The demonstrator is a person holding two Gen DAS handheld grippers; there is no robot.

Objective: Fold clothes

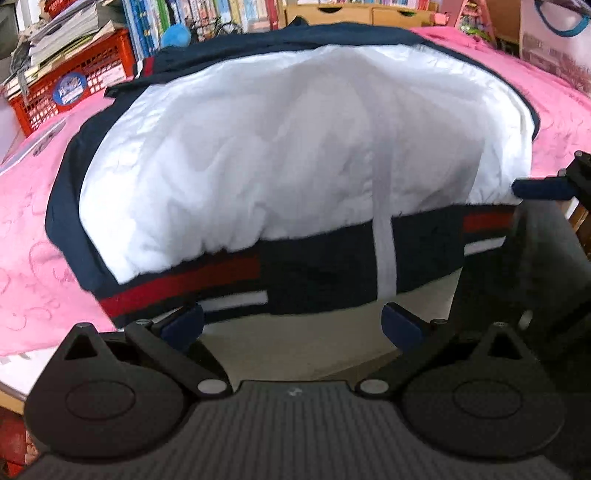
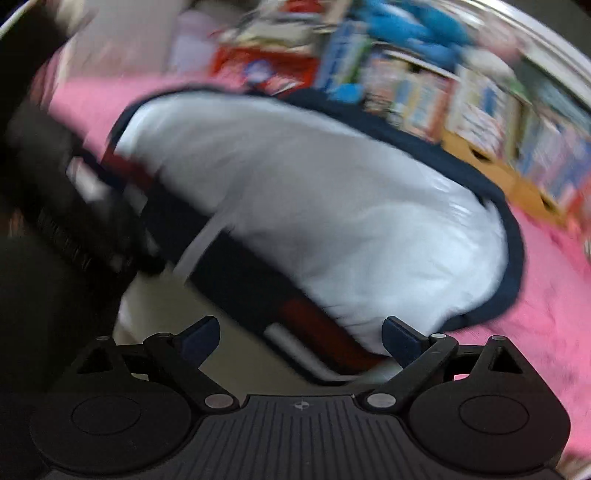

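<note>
Navy-white jacket (image 1: 288, 166) on pink cloth (image 1: 33, 229); red crate (image 1: 74, 85), bookshelf (image 1: 229, 14) behind. Left gripper (image 1: 291, 321), right gripper (image 2: 299, 339) jaws wide, empty.

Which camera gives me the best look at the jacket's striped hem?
Left wrist: the striped hem runs sharp across the frame, hanging over the table edge. The right wrist view shows the same hem, but blurred and tilted.

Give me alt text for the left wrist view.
A white jacket with navy trim and red stripes lies on a pink cover, its hem hanging over the near edge. The open left hand-held gripper sits just below the hem, holding nothing.
</note>
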